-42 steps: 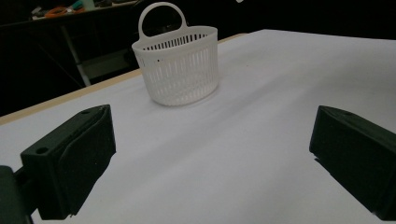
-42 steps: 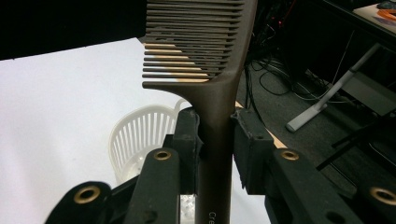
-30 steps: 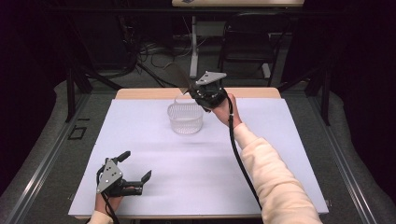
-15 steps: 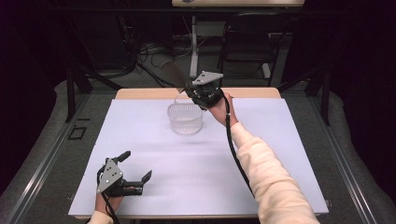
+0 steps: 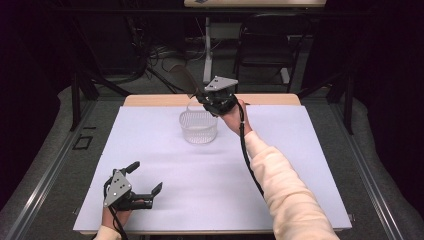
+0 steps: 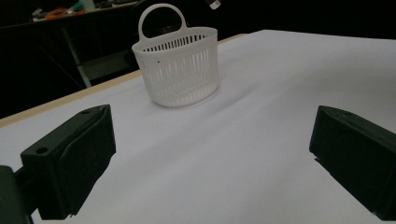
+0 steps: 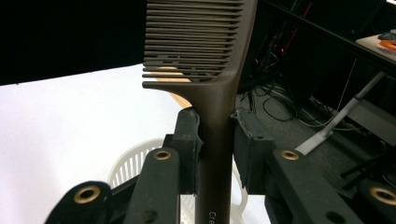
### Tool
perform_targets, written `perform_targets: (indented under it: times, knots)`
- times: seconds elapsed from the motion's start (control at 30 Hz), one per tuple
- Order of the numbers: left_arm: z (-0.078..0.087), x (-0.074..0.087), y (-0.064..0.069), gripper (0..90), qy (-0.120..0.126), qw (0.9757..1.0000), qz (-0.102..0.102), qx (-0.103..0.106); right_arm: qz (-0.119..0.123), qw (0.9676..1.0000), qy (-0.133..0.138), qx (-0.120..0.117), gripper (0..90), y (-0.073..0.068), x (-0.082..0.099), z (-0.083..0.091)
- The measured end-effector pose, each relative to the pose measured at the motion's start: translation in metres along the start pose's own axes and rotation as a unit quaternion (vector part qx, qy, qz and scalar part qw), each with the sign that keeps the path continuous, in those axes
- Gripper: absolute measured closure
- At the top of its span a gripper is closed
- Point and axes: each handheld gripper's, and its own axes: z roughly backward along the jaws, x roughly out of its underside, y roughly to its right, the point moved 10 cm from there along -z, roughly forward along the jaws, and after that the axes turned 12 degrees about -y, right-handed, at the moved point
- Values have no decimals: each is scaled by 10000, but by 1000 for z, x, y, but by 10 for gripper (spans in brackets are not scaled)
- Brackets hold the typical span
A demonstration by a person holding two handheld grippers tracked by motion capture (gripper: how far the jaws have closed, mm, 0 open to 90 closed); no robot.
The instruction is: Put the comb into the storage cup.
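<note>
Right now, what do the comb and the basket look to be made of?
The comb looks like dark brown moulded plastic with a smooth matt finish: even, thin teeth in one piece with the handle, and printed lettering low on it. The basket looks like white plastic, slightly glossy: thin moulded ribs with slots between them and a hoop handle in one piece with the rim.
</note>
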Motion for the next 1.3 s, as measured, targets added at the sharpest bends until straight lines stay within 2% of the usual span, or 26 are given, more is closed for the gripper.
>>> perform_targets:
  times: [0.2,0.83,0.97,1.03,1.07,1.2,1.3]
  knots:
    - [0,0,1,3,5,10000,-21,7,29,10000,35,-79,725,-3,0,-5]
    - [1,-1,0,3,26,10000,-16,9,142,9996,199,-108,725,-8,-3,-14]
    - [2,-1,0,3,49,10000,16,-11,153,9996,192,-136,725,-9,-2,-17]
    - [1,0,-2,3,39,10000,54,-15,258,9993,215,-141,726,-9,-3,-19]
    - [1,0,-3,3,36,9999,94,-7,202,9994,236,-159,726,-9,-3,-20]
    - [3,-1,-2,3,63,10000,62,-12,176,9995,167,-200,725,-8,2,-25]
    - [3,0,-3,3,67,9999,105,-16,244,9995,120,-190,726,-9,3,-28]
